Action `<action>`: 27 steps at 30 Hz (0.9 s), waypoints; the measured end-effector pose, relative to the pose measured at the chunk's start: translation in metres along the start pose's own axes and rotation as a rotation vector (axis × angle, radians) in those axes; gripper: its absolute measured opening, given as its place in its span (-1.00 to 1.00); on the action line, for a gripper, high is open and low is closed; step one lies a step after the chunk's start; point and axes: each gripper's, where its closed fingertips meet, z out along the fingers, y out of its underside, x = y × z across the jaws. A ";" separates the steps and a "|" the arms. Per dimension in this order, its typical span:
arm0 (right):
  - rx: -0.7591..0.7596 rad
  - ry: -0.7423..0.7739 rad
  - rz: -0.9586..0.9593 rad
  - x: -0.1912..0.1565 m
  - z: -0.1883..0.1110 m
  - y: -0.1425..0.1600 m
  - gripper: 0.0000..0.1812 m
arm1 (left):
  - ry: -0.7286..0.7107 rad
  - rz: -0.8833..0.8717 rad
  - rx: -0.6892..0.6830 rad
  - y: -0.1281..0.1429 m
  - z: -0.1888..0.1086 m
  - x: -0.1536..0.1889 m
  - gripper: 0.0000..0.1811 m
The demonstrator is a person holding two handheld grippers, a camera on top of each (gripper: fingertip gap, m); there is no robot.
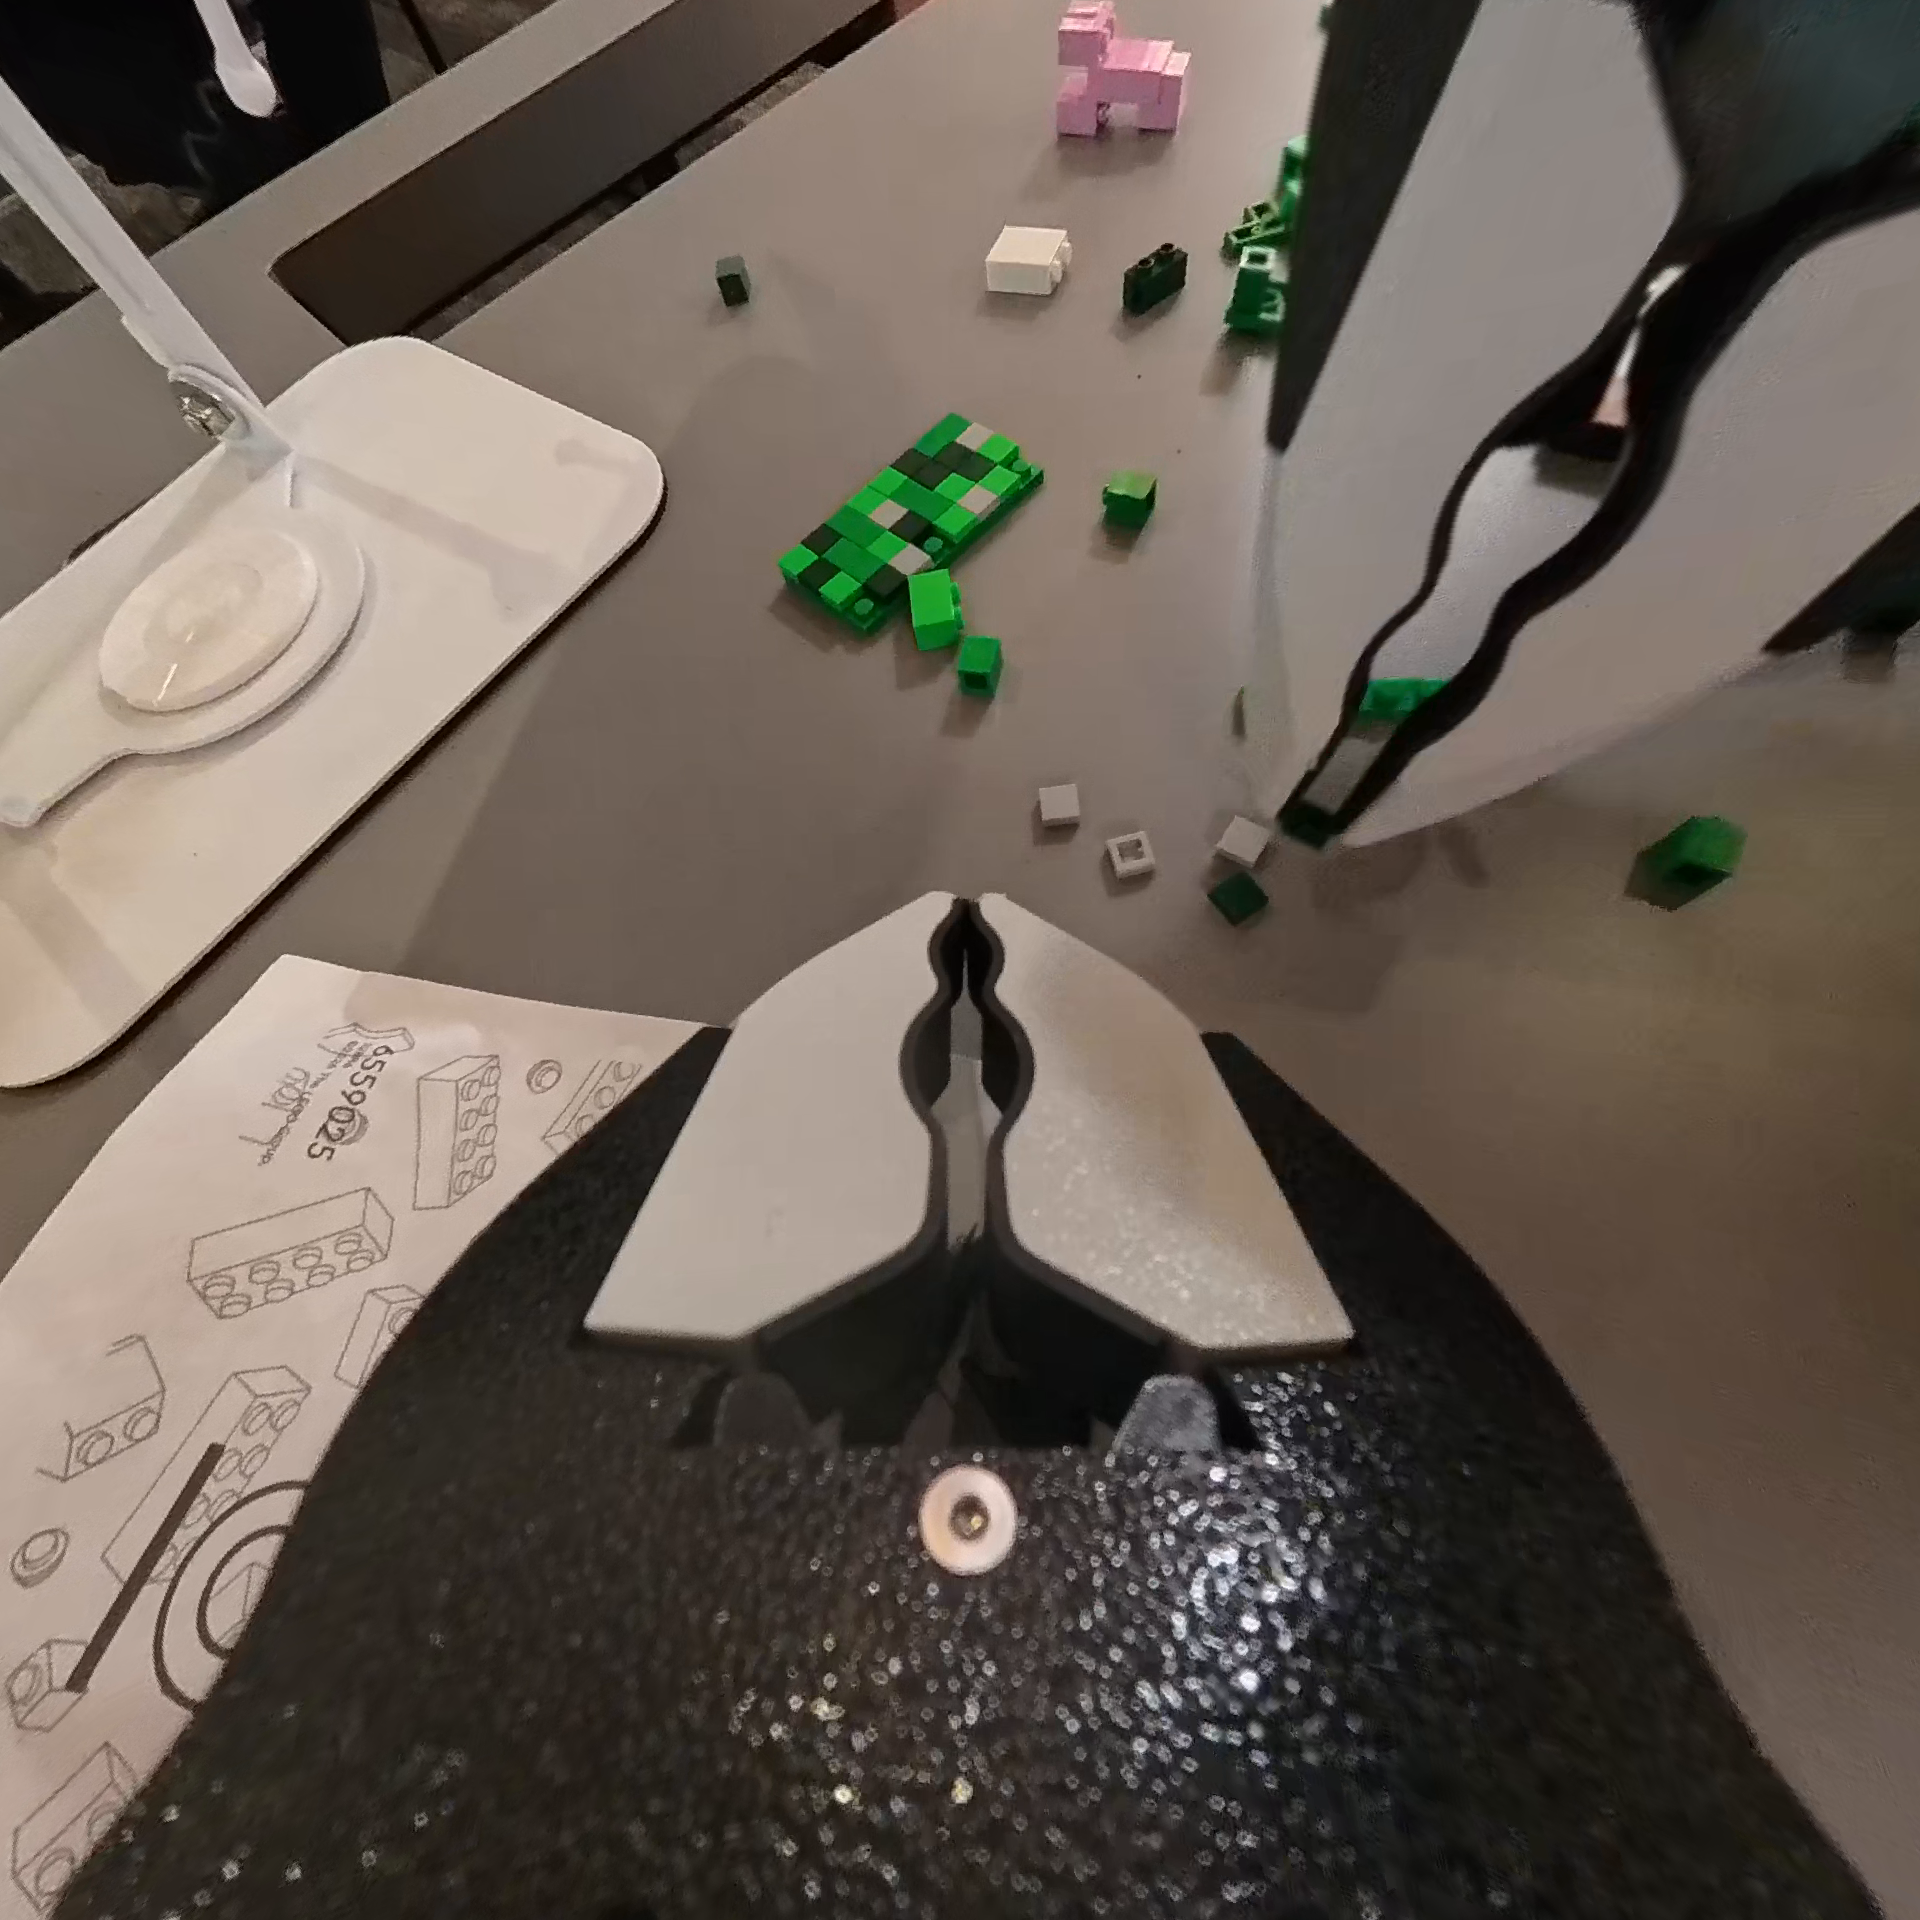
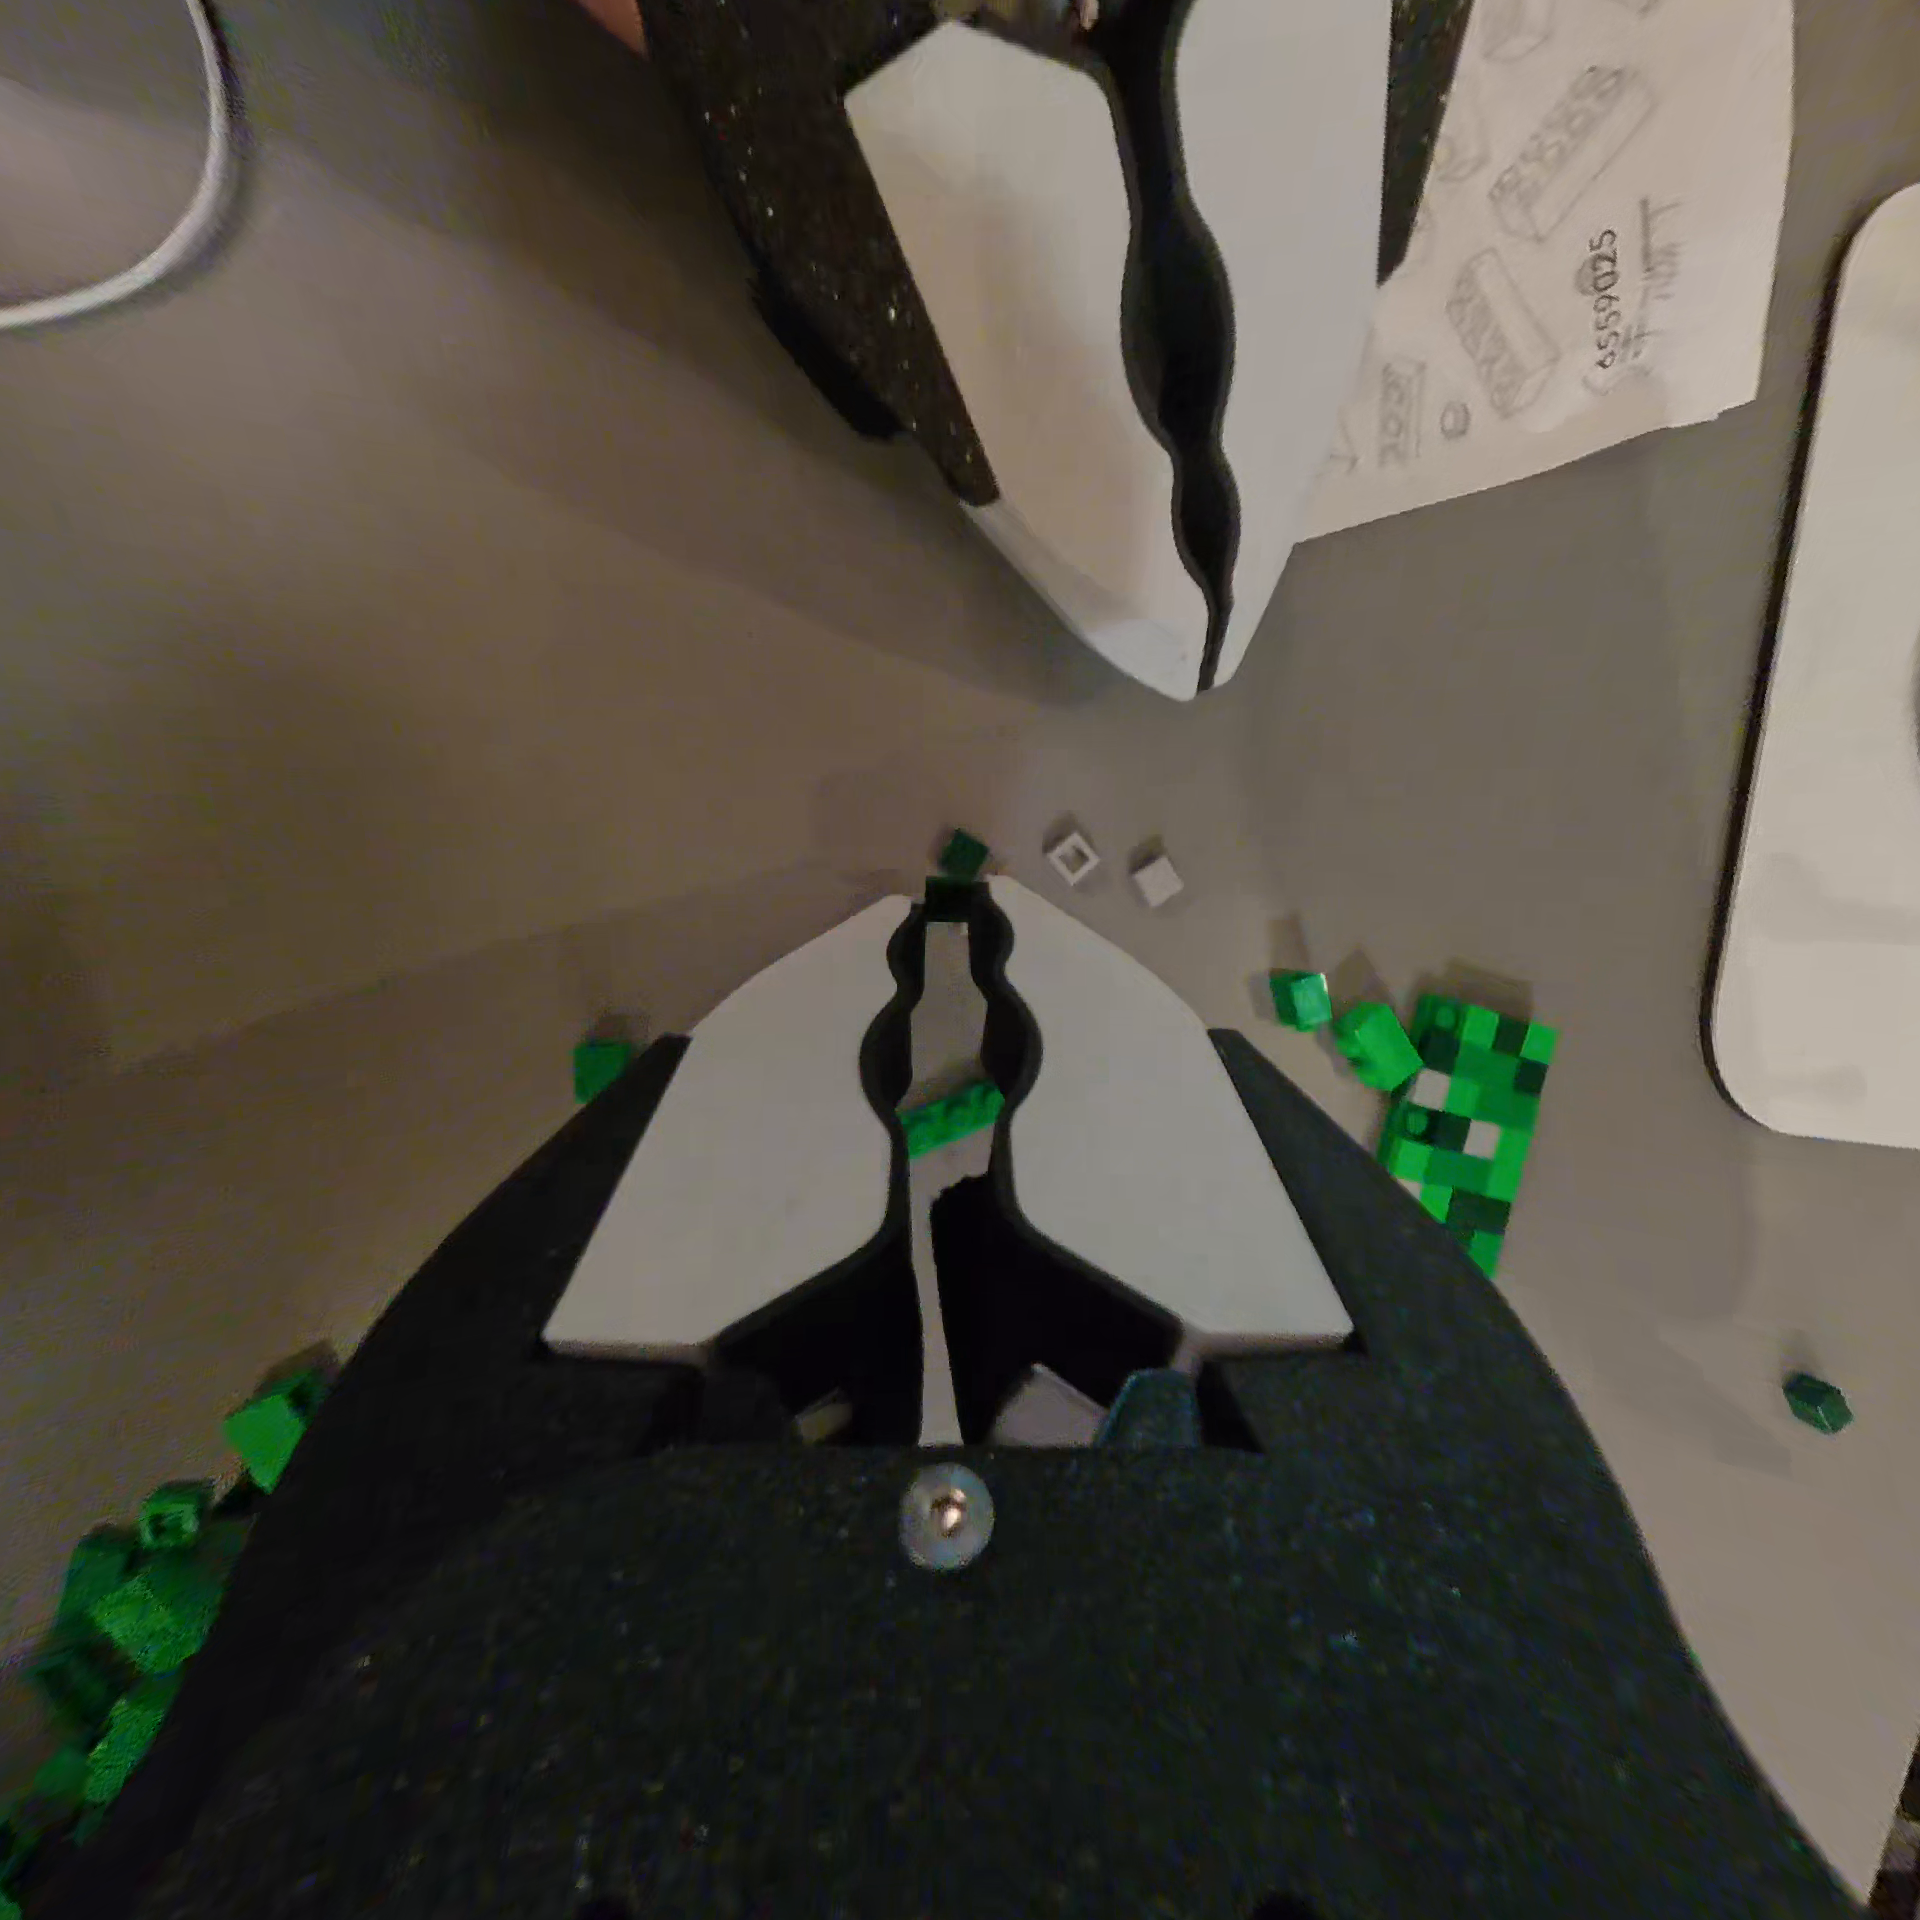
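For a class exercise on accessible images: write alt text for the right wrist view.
The right claw pinches a small dark green brick at its tips above a grey table. The shut left claw points towards it; green bricks lie scattered.

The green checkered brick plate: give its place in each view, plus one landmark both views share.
Left wrist view: the green checkered brick plate lies flat on the table just above centre, beyond the left gripper.
Right wrist view: it lies at the right, beside the right gripper.
Shared landmark: the printed paper sheet, lower left in the left view, upper right in the right view.
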 end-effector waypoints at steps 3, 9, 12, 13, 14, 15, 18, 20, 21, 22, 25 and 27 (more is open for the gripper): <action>0.003 -0.018 -0.012 -0.002 0.003 -0.004 -0.85 | 0.002 0.006 -0.009 0.001 0.001 0.001 -1.00; 0.043 -0.023 0.005 0.001 0.003 -0.008 -0.84 | 0.002 0.013 -0.016 0.002 0.002 0.002 -1.00; 0.057 -0.006 0.016 0.004 0.003 -0.007 -0.82 | 0.002 0.009 -0.017 0.002 0.002 0.001 -1.00; 0.055 0.004 0.018 0.005 0.003 -0.007 -0.81 | 0.002 0.009 -0.016 0.002 0.002 0.001 -1.00; 0.056 0.017 0.021 0.007 0.002 -0.006 -0.80 | 0.002 0.008 -0.014 0.002 0.002 0.001 -1.00; 0.060 0.034 0.026 0.008 -0.001 -0.005 -0.80 | 0.003 0.008 -0.013 0.001 0.001 0.001 -1.00; 0.129 0.122 0.060 0.012 -0.017 -0.005 -0.80 | 0.003 0.007 -0.010 0.001 0.001 0.001 -1.00; 0.220 0.193 0.123 0.013 -0.034 -0.001 -0.80 | 0.003 0.010 -0.012 0.001 0.001 0.001 -1.00; 0.268 0.229 0.172 0.012 -0.044 0.003 -0.80 | 0.002 0.012 -0.014 0.002 0.001 0.002 -1.00; 0.311 0.266 0.226 0.011 -0.055 0.010 -0.80 | -0.001 0.014 -0.015 0.002 0.001 0.001 -1.00; 0.377 0.410 0.381 0.006 -0.089 0.047 -0.82 | -0.034 -0.004 -0.004 0.000 0.000 -0.004 -1.00; 0.398 0.497 0.466 0.001 -0.110 0.076 -0.84 | -0.036 -0.034 0.005 0.000 -0.001 -0.006 -1.00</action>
